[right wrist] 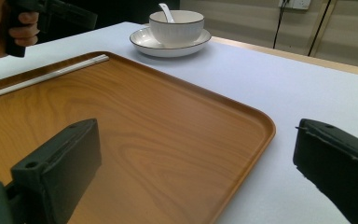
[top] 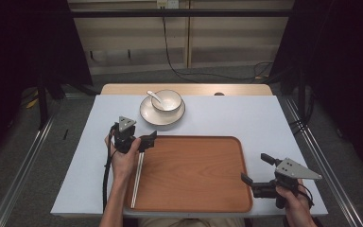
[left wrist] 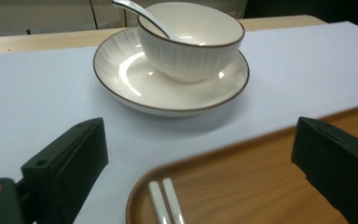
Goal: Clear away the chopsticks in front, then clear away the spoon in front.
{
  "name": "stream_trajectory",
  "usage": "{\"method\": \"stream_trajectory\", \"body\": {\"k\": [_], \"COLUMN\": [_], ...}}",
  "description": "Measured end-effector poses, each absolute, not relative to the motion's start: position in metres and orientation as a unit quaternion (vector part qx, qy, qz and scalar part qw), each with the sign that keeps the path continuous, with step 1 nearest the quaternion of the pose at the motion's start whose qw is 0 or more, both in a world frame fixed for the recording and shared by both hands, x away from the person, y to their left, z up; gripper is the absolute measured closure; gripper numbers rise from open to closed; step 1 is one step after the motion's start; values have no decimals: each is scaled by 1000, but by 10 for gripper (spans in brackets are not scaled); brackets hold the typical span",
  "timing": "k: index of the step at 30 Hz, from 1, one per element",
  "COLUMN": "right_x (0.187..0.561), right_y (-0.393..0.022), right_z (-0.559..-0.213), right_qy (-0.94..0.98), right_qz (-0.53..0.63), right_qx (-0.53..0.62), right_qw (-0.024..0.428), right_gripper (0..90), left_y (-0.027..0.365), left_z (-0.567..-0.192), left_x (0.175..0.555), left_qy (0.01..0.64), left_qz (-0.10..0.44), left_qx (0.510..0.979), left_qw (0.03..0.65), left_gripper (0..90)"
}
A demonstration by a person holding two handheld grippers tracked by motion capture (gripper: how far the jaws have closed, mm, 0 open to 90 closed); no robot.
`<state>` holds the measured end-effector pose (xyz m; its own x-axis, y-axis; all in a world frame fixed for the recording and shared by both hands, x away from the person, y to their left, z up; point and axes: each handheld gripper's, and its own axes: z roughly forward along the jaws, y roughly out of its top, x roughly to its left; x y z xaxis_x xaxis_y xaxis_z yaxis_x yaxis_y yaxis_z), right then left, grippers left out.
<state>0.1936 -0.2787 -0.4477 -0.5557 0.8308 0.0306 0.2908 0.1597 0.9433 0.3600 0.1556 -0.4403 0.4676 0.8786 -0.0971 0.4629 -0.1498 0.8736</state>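
The left hand-held gripper (top: 144,141) hovers over the far left corner of the wooden tray (top: 194,175), its jaws spread wide with nothing between them; it is released. Just below it a pair of white chopsticks (top: 137,177) lies flat inside the tray, close along the left rim, side by side and touching each other, their far ends (left wrist: 165,200) showing between the open jaws in the left gripper view. The right hand-held gripper (top: 256,168) sits at the tray's near right corner, also released, its jaws wide apart and straddling the rim. The tray rests on a pale sheet covering the table (top: 246,116). Beyond the tray, apart from it, a white bowl (top: 166,100) stands on a white plate (top: 149,116), with a white spoon (top: 154,96) leaning inside the bowl.
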Motion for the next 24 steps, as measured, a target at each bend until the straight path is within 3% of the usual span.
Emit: {"method": "stream_trajectory", "body": {"k": [24], "right_x": [194], "right_y": [-280], "right_z": [-449], "right_qy": [712], "right_qz": [516], "right_qx": [396], "right_qw": [263], "right_gripper": [6], "left_y": [157], "left_z": [-429], "left_x": [416], "left_qy": [463], "left_qz": [231], "left_qx": [726], "left_qw": [453], "left_gripper": [33]}}
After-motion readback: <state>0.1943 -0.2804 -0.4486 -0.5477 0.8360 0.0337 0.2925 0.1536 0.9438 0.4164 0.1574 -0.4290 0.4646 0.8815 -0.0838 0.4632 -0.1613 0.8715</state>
